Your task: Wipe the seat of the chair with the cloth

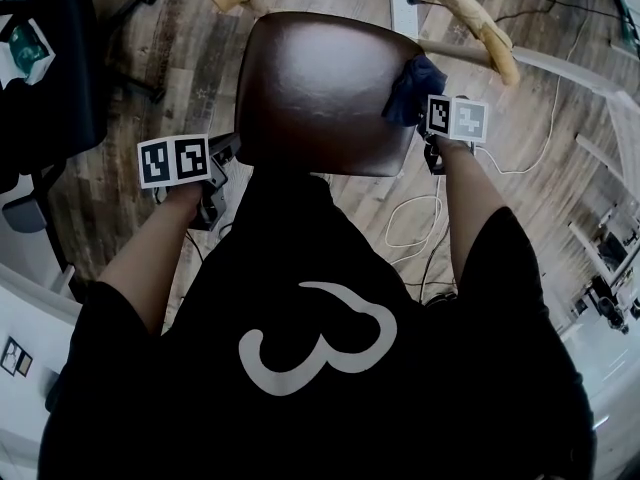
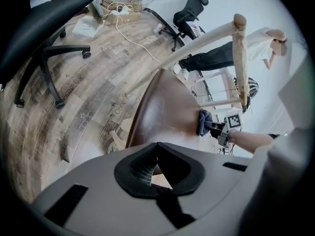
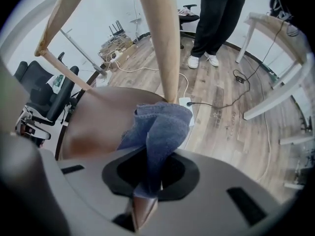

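A bunched blue cloth, pinched in the right tongs, sits at the glossy brown seat's far right corner.

**A:** Item check: what is under me?

**B:** Wood plank floor. A white power strip lies on it ahead of me, with a black plug in it. A white cable loops on the floor at my right side.

**A:** And further out?

**B:** A black office chair stands to my left. A person in black trousers and white shoes stands near a white table.
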Demonstrator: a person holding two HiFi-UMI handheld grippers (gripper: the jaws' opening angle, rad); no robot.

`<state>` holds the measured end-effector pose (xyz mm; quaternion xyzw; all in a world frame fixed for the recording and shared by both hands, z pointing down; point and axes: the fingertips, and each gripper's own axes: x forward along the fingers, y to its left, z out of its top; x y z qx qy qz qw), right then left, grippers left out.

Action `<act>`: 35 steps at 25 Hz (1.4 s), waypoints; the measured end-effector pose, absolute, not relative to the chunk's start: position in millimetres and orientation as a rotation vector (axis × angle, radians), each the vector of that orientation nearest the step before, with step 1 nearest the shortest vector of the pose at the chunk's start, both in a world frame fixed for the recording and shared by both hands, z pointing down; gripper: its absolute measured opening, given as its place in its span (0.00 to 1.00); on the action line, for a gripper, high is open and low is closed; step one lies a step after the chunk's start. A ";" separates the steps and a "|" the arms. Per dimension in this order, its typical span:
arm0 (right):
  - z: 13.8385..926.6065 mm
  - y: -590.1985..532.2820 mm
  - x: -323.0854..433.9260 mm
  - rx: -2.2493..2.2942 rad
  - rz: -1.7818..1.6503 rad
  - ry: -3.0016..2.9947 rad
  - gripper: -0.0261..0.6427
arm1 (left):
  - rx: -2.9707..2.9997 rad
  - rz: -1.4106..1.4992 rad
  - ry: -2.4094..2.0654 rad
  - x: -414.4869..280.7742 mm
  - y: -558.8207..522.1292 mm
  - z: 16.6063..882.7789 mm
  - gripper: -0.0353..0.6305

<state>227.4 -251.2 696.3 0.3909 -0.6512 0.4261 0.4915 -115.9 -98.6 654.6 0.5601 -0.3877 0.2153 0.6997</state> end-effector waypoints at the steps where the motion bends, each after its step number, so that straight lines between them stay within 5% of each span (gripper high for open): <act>1: 693.1 -251.5 225.2 0.956 1.025 -1.577 0.11 | 1.247 0.478 -0.865 -116.8 -97.5 654.4 0.07; 35: 623.7 -154.4 -116.9 0.391 1.265 -2.053 0.11 | 1.112 0.300 -1.065 -207.3 9.0 655.4 0.07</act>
